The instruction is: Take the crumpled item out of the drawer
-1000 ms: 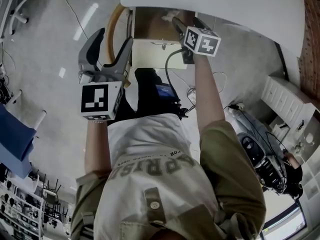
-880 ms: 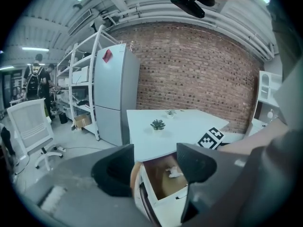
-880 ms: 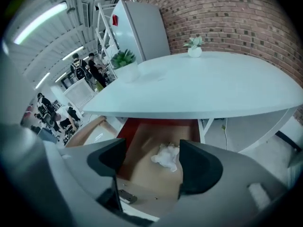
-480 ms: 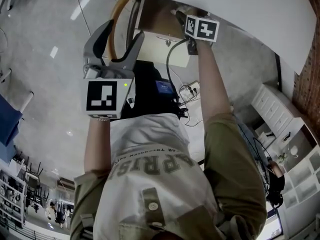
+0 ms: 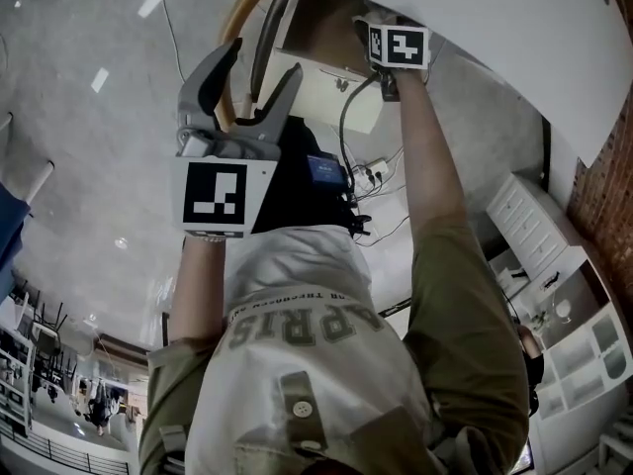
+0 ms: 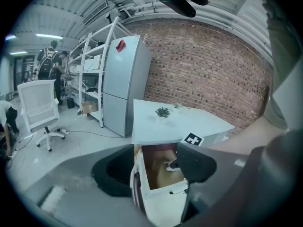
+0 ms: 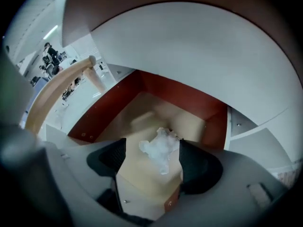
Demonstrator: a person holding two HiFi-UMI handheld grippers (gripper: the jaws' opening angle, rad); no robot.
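Jaws, left gripper (image 6: 154, 171): wide apart, nothing between them, held out in front of the drawer (image 6: 158, 167). Dark, matte, blunt pads.

Drawer: pulled out from under a white desk (image 5: 495, 8). White front, reddish-brown side walls, smooth pale floor.

Jaws, right gripper (image 7: 152, 163): apart, inside the drawer, one on each side of the crumpled wad (image 7: 161, 150), not closed on it.

Crumpled wad: white, thin, creased, irregular; lies on the drawer floor. Paper or film, cannot tell.

Change: over the last second the right gripper has pushed deeper into the drawer and now straddles the wad. Closing on it looks due next.
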